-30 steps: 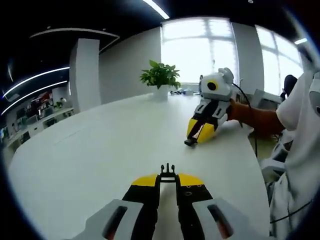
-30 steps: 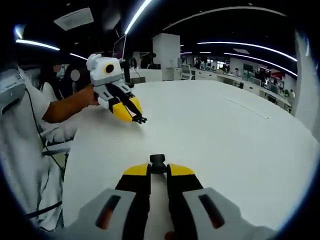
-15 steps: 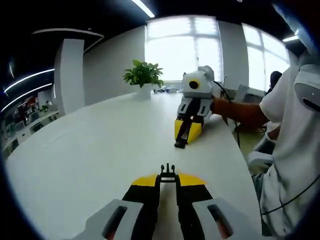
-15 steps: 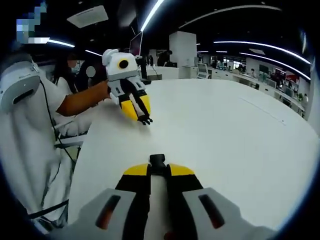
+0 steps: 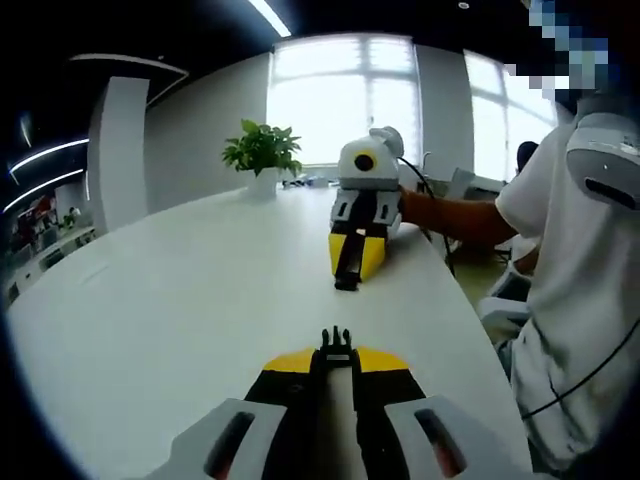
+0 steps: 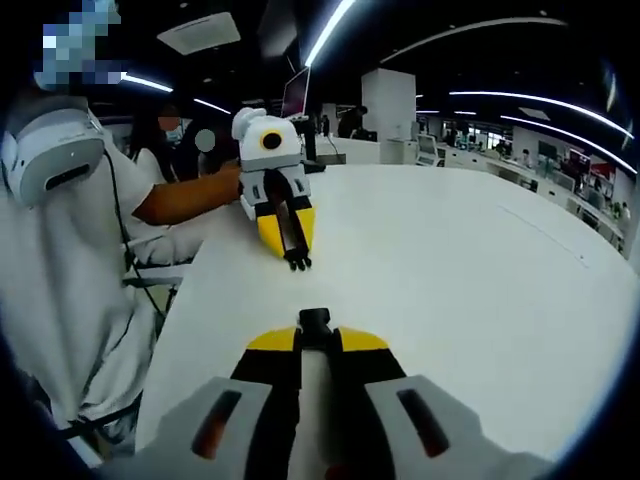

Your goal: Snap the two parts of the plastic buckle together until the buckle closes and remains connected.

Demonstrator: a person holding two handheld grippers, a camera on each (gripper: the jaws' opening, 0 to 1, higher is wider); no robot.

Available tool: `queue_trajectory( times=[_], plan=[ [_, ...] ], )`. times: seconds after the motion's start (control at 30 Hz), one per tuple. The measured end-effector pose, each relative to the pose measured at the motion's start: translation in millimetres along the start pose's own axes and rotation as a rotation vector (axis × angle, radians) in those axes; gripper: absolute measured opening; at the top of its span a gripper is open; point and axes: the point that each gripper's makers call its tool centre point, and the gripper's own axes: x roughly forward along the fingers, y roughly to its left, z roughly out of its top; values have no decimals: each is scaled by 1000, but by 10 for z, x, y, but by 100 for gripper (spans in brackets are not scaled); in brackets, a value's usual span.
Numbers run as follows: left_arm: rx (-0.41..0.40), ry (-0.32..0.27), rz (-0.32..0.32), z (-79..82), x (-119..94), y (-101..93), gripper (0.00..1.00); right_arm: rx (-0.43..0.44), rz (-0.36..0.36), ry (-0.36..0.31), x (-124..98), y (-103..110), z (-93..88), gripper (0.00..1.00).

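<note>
In the left gripper view my left gripper (image 5: 336, 358) is shut on the black pronged buckle part (image 5: 336, 341), whose prongs stick out past the yellow jaw tips. Ahead on the white table (image 5: 180, 300) the right gripper (image 5: 347, 280) points back toward me with a black piece at its tip. In the right gripper view my right gripper (image 6: 315, 336) is shut on the black socket buckle part (image 6: 314, 321). Facing it, the left gripper (image 6: 297, 258) holds the pronged part (image 6: 298, 263) low over the table. A gap of bare table separates the two parts.
A potted plant (image 5: 262, 152) stands at the table's far end by bright windows. The person in white (image 5: 580, 280) sits at the table's edge, a bare forearm (image 6: 185, 200) reaching over it. Office desks (image 6: 520, 170) stretch away behind.
Both grippers have swung round until they face each other nearly head-on, and the gap between them looks a little shorter. Each stays shut on its buckle part.
</note>
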Motion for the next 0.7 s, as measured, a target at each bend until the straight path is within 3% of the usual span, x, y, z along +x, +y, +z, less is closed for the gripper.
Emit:
queue_trajectory(
  times=[0.2, 0.7],
  plan=[
    [27, -30, -19, 46, 5, -33, 12, -5, 9, -12, 18, -3, 15, 13],
    [55, -8, -58, 75, 174, -106, 11, -37, 46, -17, 124, 51, 75, 13]
  ],
)
